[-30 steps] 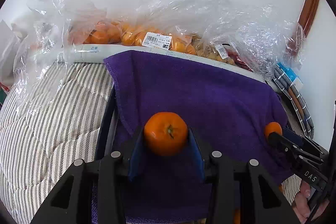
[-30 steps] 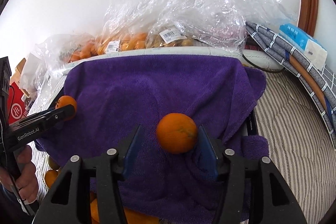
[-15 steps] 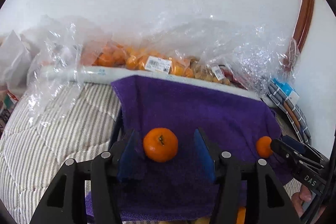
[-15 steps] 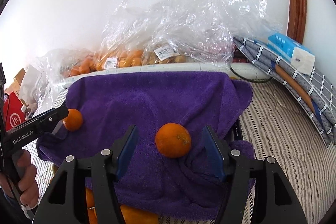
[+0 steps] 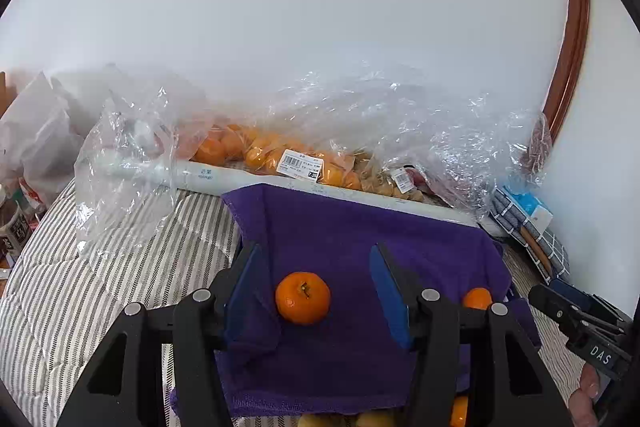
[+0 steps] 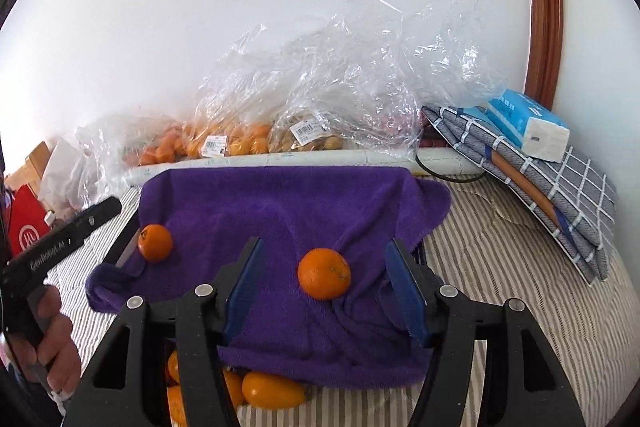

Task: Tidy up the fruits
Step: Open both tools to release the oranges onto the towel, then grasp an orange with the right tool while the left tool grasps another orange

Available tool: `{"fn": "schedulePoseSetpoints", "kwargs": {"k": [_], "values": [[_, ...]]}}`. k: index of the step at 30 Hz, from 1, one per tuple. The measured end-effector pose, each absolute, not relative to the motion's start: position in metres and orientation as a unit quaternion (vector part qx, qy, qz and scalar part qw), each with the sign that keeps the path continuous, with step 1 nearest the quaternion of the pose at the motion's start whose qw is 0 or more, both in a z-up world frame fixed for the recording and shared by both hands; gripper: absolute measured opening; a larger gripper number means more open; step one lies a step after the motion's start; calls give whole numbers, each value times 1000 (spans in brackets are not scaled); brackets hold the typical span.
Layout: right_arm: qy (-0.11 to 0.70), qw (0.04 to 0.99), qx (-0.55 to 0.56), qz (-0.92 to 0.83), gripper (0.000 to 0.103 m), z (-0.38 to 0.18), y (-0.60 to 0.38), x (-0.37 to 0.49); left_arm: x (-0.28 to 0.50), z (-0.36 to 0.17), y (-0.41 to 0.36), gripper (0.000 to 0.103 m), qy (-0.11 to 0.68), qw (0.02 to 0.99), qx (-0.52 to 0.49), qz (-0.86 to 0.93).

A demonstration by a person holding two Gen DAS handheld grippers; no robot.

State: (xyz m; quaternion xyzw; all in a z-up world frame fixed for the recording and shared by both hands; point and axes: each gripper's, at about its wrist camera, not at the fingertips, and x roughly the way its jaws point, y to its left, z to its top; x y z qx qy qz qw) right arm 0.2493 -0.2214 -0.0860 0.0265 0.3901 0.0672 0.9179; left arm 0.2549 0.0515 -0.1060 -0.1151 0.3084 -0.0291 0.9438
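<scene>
Two oranges, one (image 5: 303, 297) between open left tongs (image 5: 318, 289), one (image 6: 324, 273) between open right tongs (image 6: 324, 291), apparently untouched; both on purple towel (image 6: 280, 203).

Left gripper (image 5: 318, 291) jaws spread wide, right gripper (image 6: 326, 289) likewise

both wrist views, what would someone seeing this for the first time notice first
The bright purple towel draped in the middle grabs the eye, with two loose oranges on it: one between the open left tongs, one between the open right tongs, neither touched. Behind, along the white wall, crumpled clear plastic bags of fruit catch the light.
</scene>
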Motion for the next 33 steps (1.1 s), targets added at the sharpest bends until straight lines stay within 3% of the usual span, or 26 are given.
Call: {"fn": "schedulePoseSetpoints", "kwargs": {"k": [7, 18, 28, 33], "values": [[412, 909, 20, 69, 63, -75, -219, 208, 221, -99, 47, 54, 325, 937, -116, -53], [455, 887, 33, 75, 63, -108, -210, 162, 155, -129, 65, 58, 354, 932, -62, -40], [466, 880, 27, 81, 63, -122, -199, 156, 145, -139, 90, 59, 353, 930, -102, -12], [474, 878, 4, 67, 51, -132, -198, 173, 147, -142, 93, 60, 361, 925, -114, -10]]}}
